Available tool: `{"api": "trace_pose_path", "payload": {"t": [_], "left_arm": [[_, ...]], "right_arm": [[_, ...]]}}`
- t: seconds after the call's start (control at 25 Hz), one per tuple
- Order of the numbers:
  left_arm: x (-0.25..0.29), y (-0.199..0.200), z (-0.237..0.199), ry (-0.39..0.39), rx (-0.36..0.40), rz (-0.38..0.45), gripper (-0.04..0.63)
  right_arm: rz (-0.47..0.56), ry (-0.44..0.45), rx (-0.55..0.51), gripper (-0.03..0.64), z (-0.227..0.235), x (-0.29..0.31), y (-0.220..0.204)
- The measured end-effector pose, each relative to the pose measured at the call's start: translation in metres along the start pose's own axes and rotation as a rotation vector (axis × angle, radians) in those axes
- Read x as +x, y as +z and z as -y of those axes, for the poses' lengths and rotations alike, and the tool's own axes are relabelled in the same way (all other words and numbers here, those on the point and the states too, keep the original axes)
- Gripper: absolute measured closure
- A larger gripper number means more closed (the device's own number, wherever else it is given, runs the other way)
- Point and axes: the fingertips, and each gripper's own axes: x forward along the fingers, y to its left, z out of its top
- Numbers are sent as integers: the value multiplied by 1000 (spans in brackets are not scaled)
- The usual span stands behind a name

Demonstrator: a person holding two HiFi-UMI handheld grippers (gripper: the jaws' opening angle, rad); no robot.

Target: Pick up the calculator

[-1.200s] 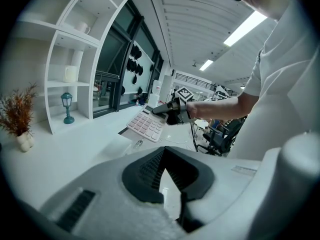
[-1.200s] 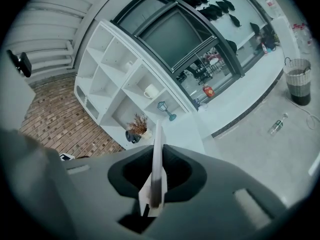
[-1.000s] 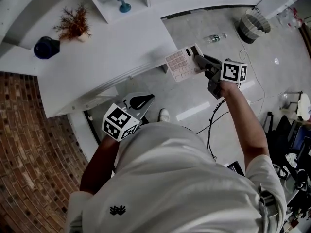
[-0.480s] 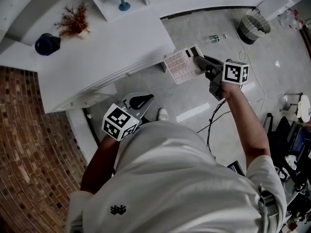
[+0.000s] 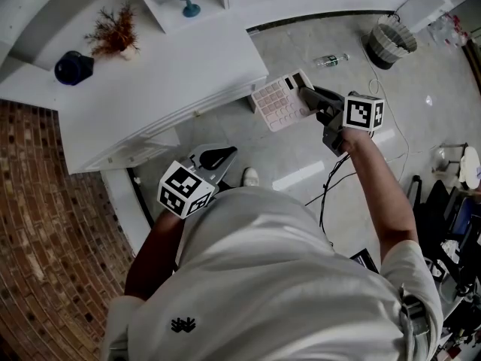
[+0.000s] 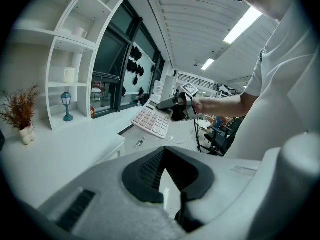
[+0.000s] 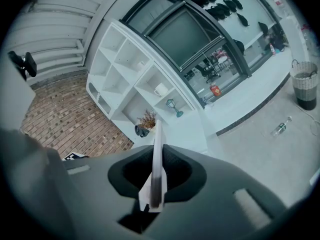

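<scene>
Your right gripper [image 5: 307,95] pinches the calculator [image 5: 279,102] by one edge.
It juts ahead of the jaws, clear of the table [image 5: 150,89]: a thin pale slab, pinkish key rows, display at the gripped end. Your left gripper [image 5: 218,159] is pressed together, empty.

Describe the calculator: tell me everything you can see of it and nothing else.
The pale pinkish plastic desk calculator is a flat rectangular slab with rows of keys and a display strip at one end. It hangs in the air just past the corner of the white desk, above the grey floor, keys up. The right gripper has its jaws shut on its edge by the display end; nothing else touches it.
</scene>
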Motion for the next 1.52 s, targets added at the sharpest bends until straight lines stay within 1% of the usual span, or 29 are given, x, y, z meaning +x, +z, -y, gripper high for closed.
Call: {"api": "trace_pose_path", "payload": {"t": [0.2, 0.76, 1.52], "left_arm": [[1, -1, 4, -4, 4, -2, 589], [-2, -6, 11, -4, 5, -2, 589], [-9, -9, 8, 15, -1, -2, 589]], "right_arm": [[-1, -8, -5, 554, 1, -4, -2], [-5, 20, -6, 554, -10, -6, -7], [-33, 40, 0, 554, -11, 5, -14]]}}
